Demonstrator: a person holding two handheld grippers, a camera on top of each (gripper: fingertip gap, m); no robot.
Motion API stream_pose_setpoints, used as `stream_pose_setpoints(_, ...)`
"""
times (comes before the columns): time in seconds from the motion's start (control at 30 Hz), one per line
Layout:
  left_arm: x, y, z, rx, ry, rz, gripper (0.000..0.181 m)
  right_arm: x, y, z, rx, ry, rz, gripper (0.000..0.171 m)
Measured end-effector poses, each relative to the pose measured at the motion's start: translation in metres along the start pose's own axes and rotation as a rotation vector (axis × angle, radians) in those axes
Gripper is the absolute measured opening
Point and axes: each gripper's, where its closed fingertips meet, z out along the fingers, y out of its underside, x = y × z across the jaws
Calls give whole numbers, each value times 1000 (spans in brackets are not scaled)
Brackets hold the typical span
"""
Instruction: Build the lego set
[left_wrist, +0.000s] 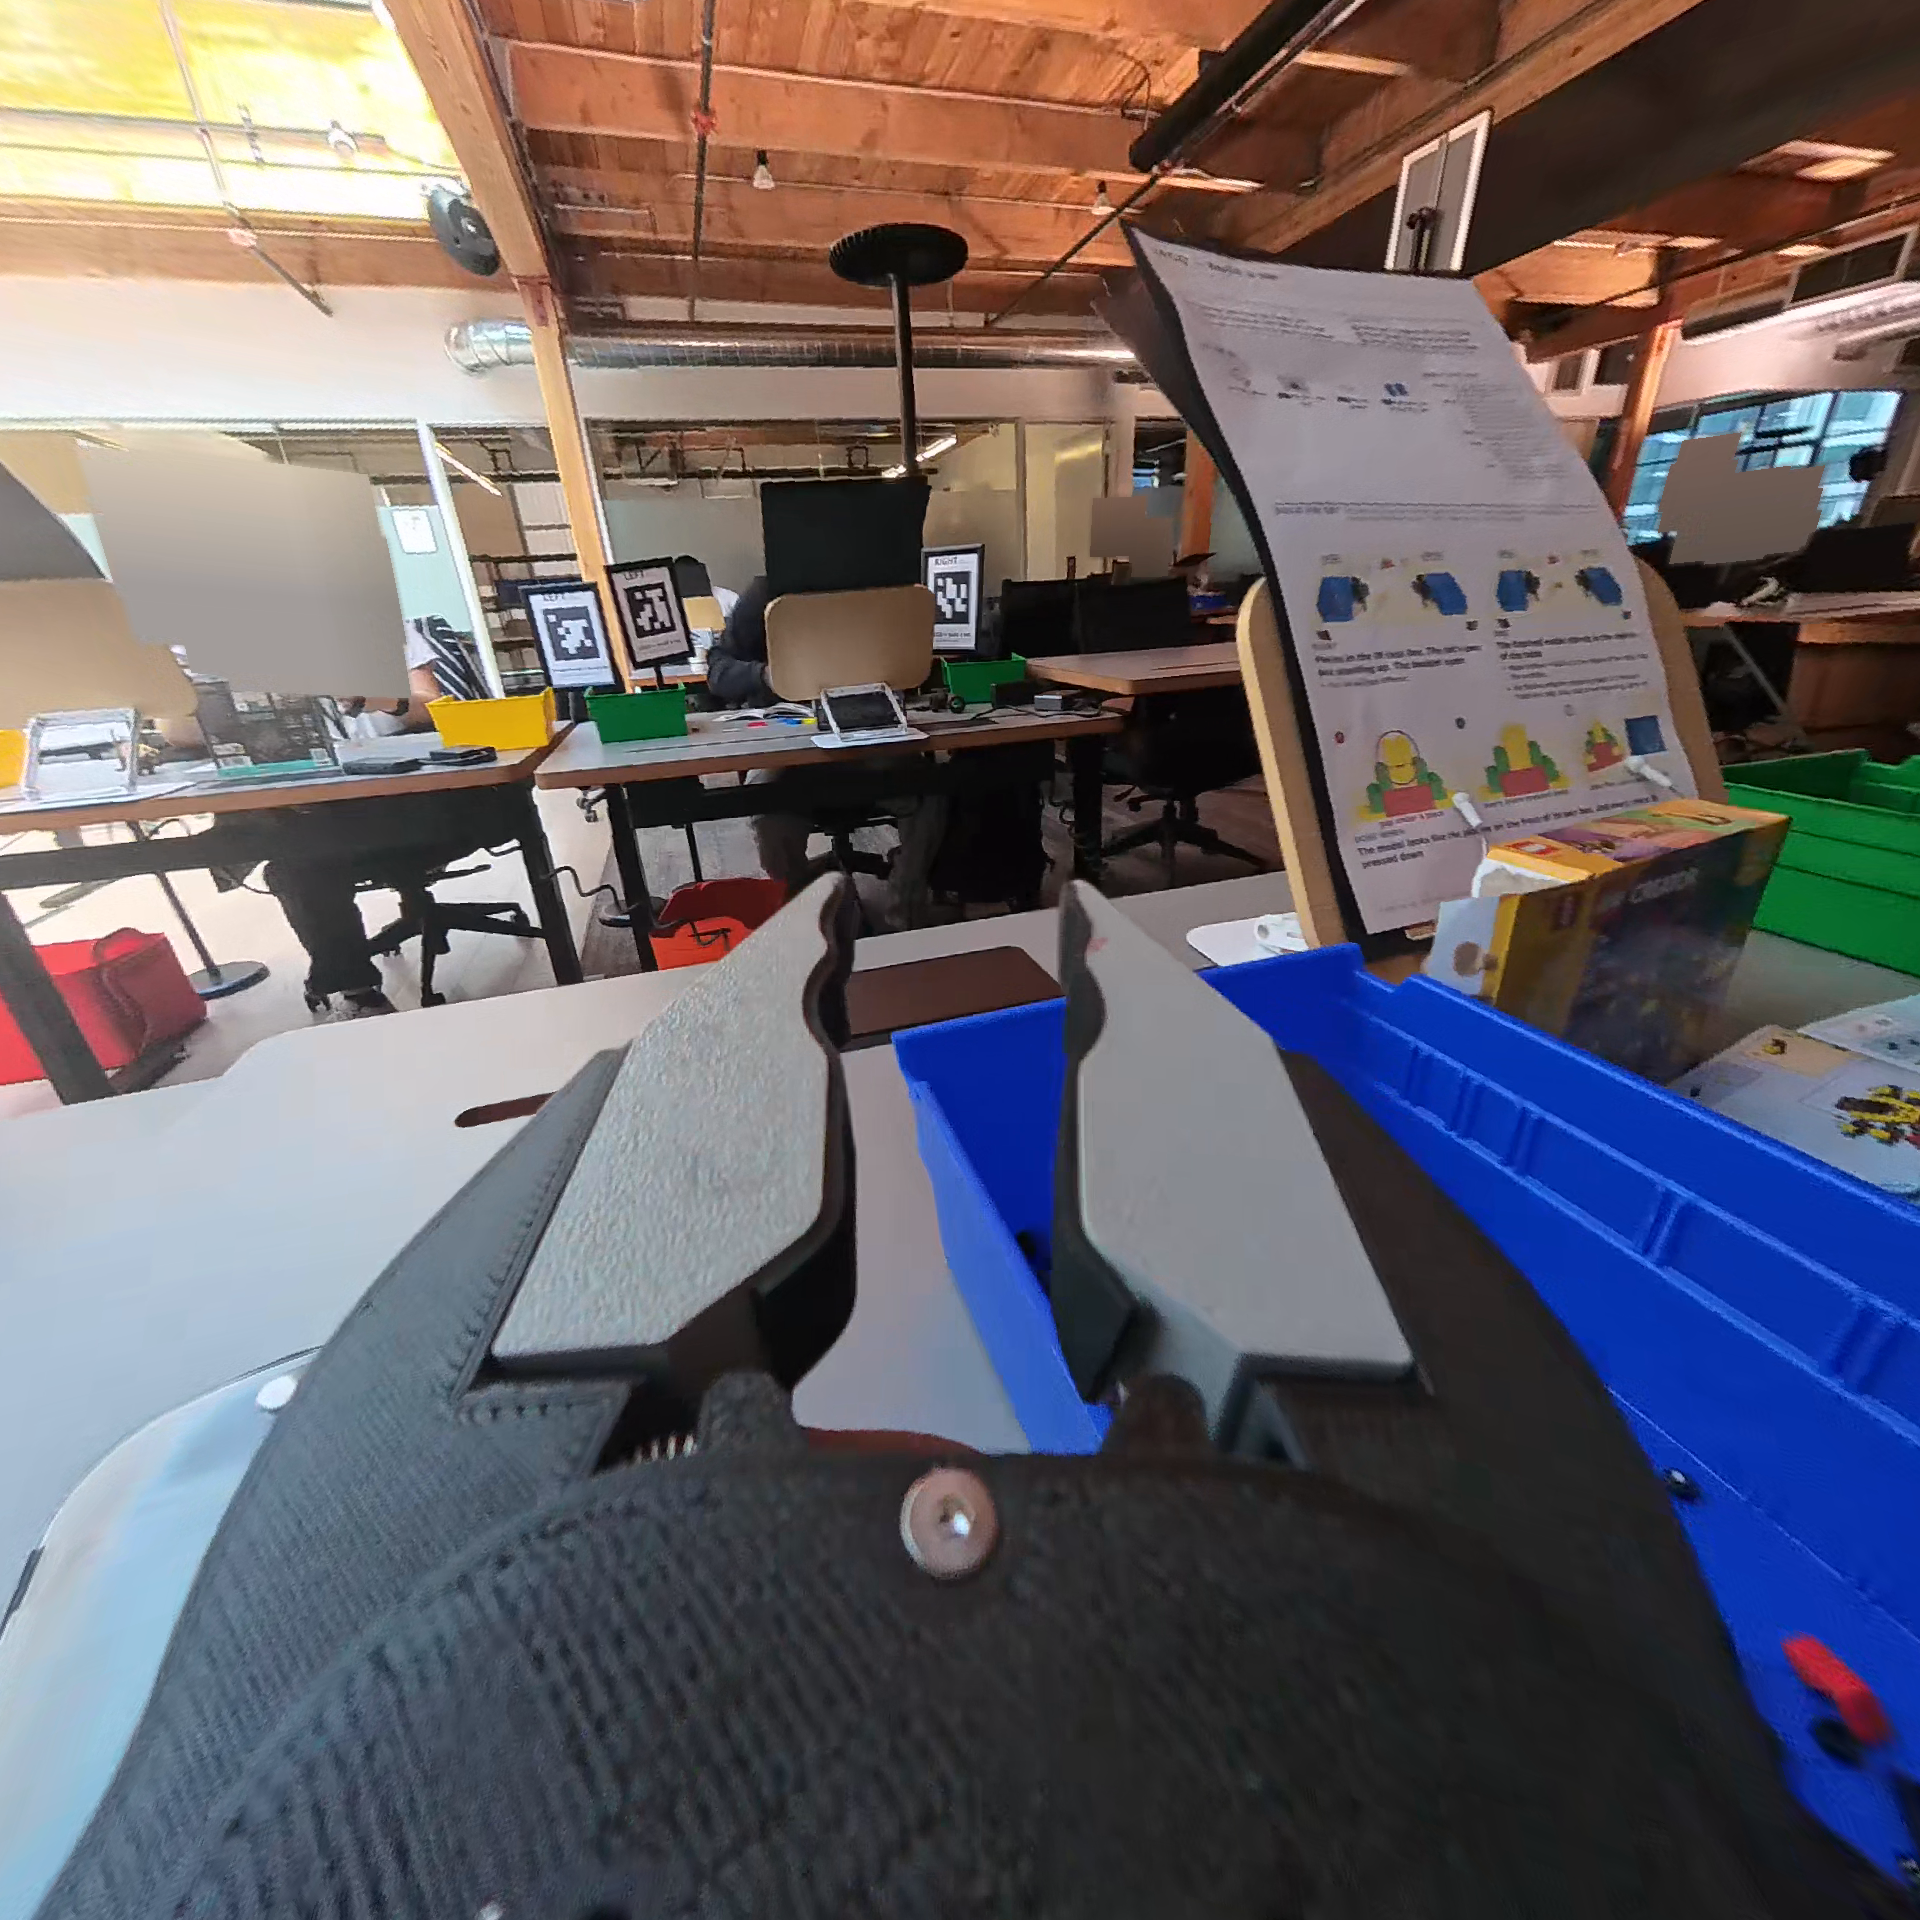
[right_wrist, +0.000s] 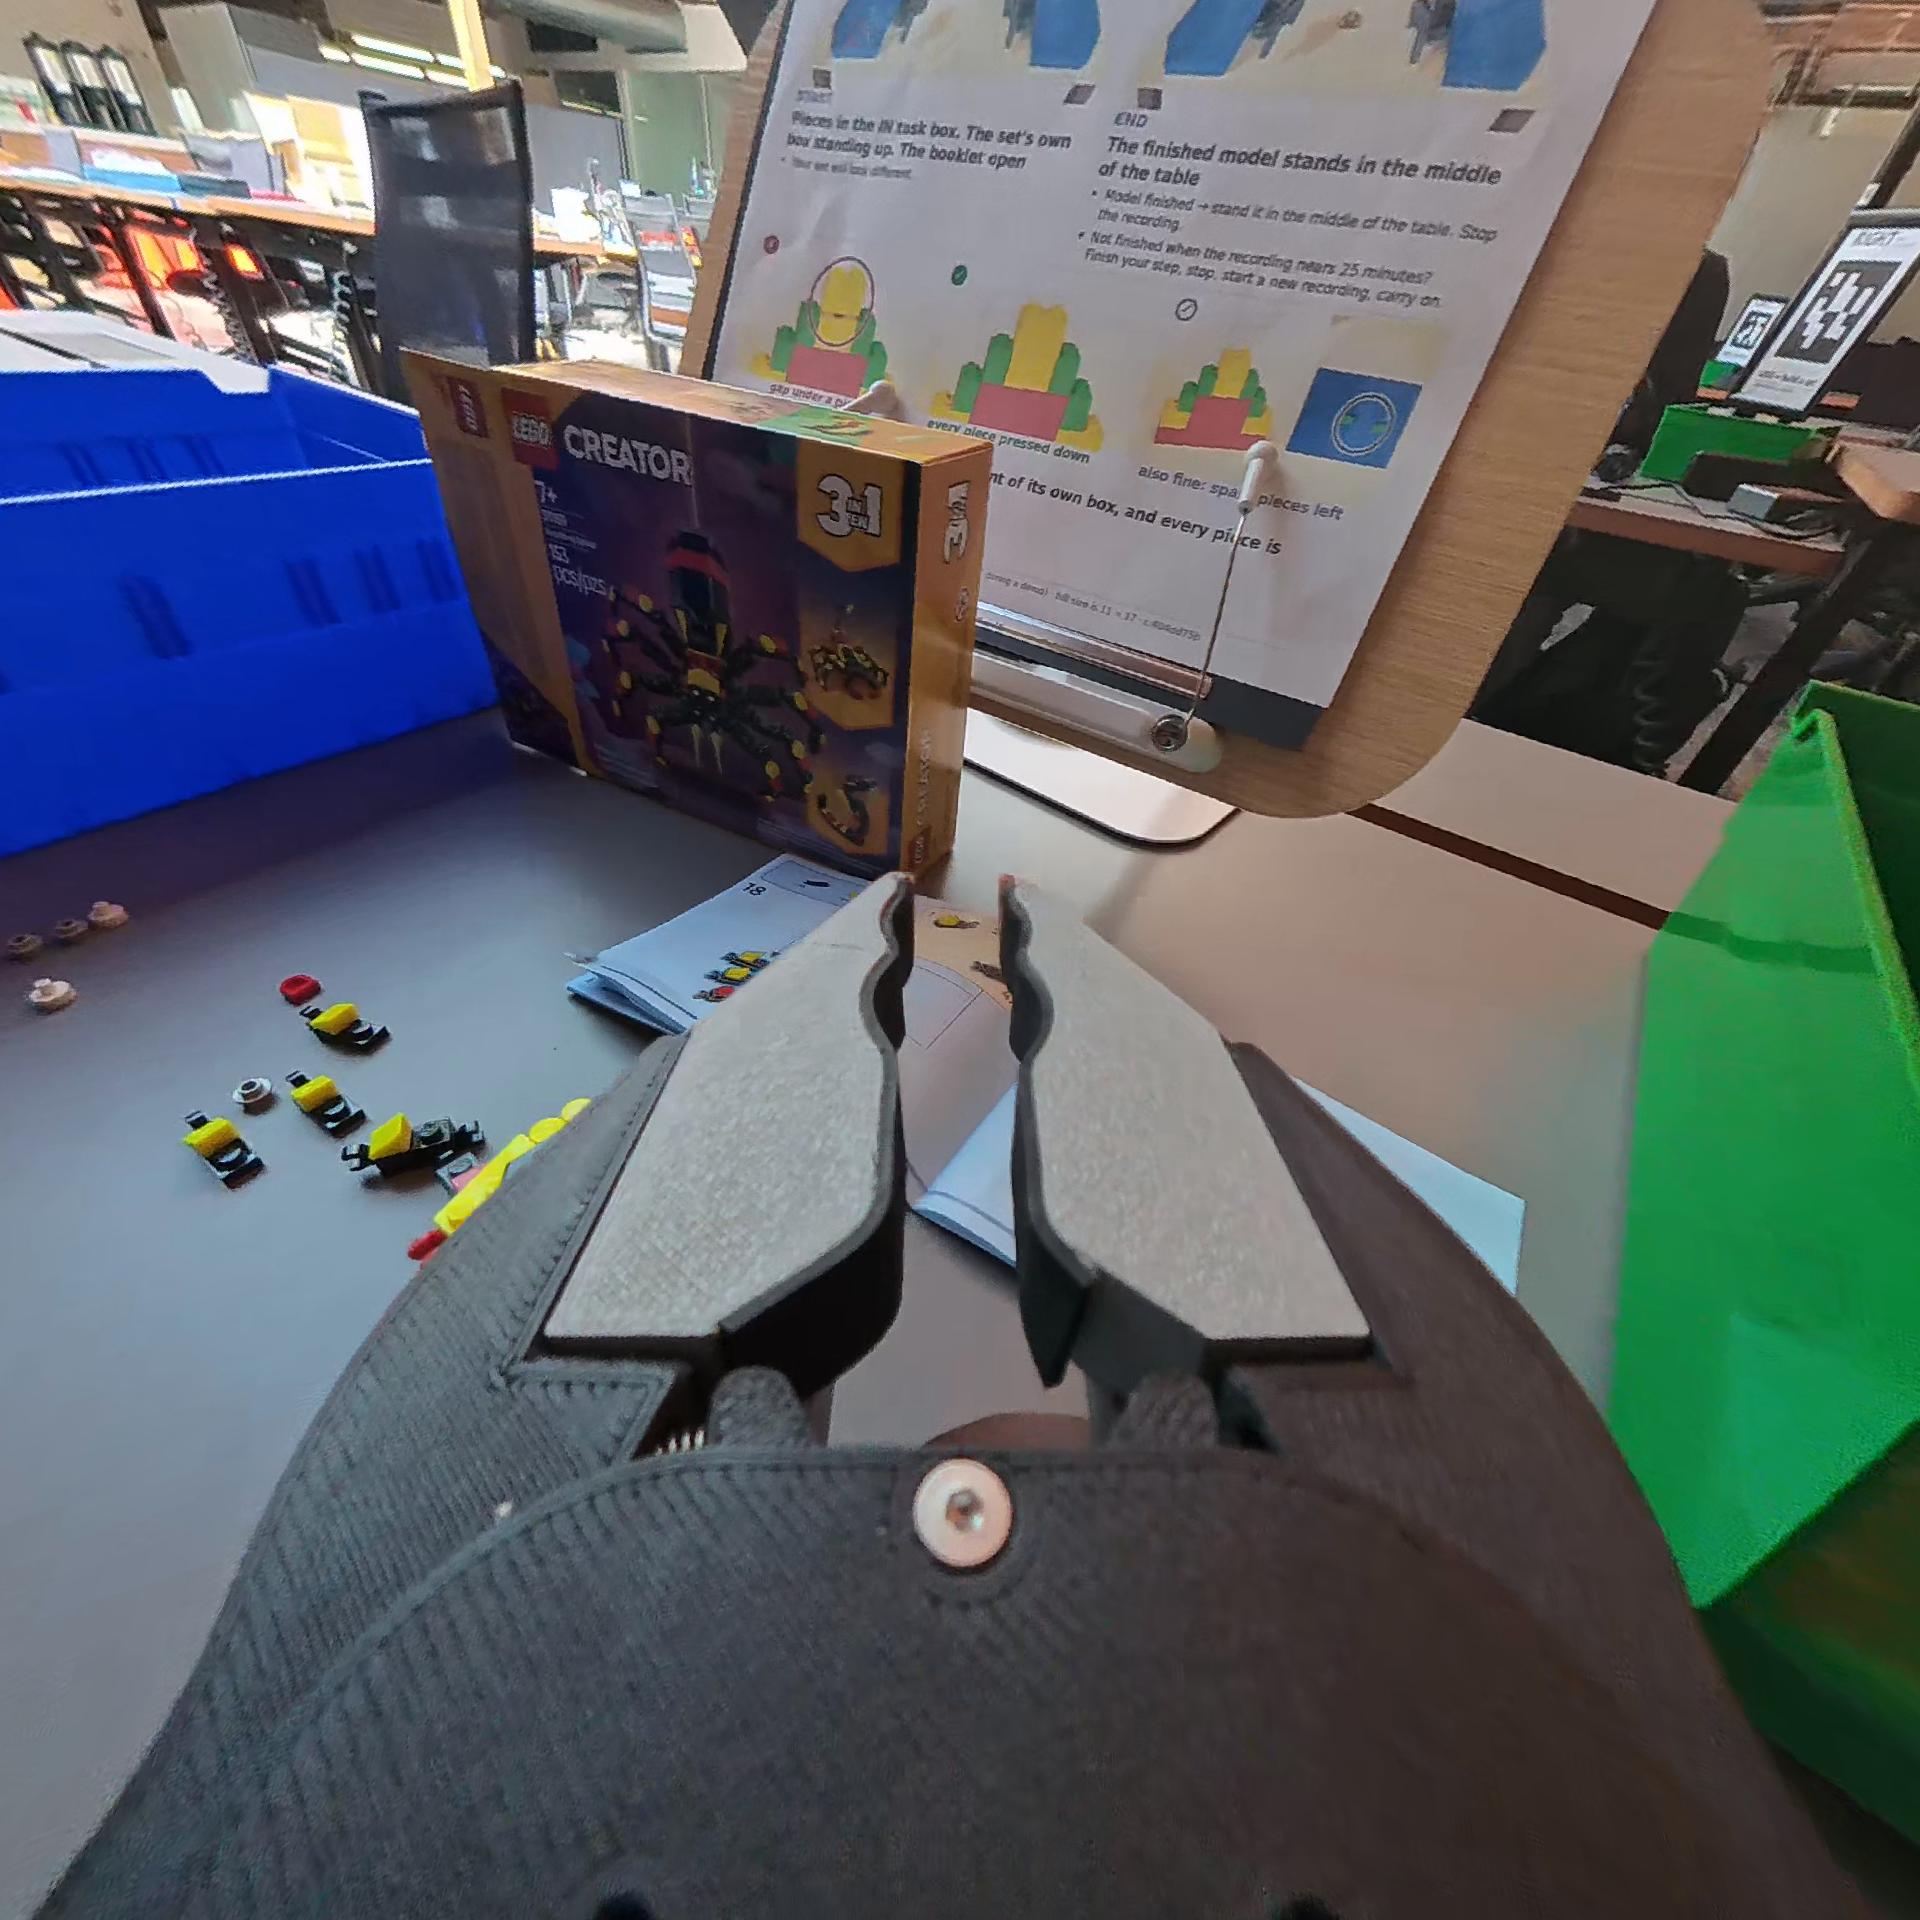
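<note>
Both tongs are held empty above the desk (right_wrist: 260, 1403), the left tongs (left_wrist: 956, 914) parted wide at the blue bin's (left_wrist: 1558, 1174) end, the right tongs (right_wrist: 956, 888) parted narrowly over the open booklet (right_wrist: 665, 966), with small yellow-and-black assemblies (right_wrist: 343, 1023) left of it and the Lego box (right_wrist: 717, 613) upright behind.

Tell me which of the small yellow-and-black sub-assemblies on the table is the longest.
The yellow-and-black sub-assembly lying nearest the right gripper: it has a grey piece and extra black parts trailing behind its yellow wedge; the other three are short single clips.
</note>
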Motion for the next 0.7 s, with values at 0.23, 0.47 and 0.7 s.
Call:
stream_pose_setpoints(0.23, 75, 8, -24, -142, 368, 306, 17, -9, 3, 7, -28, -25, -40, 12)
stream_pose_setpoints(0.47, 176, 81, -56, -688, 893, 618, 16, -16, 4, 7, -33, -48, -72, 12)
stream_pose_setpoints(0.7, 192, 147, -62, -1076, 1052, 724, 17, -27, 5, 5, -44, -91, -96, 11)
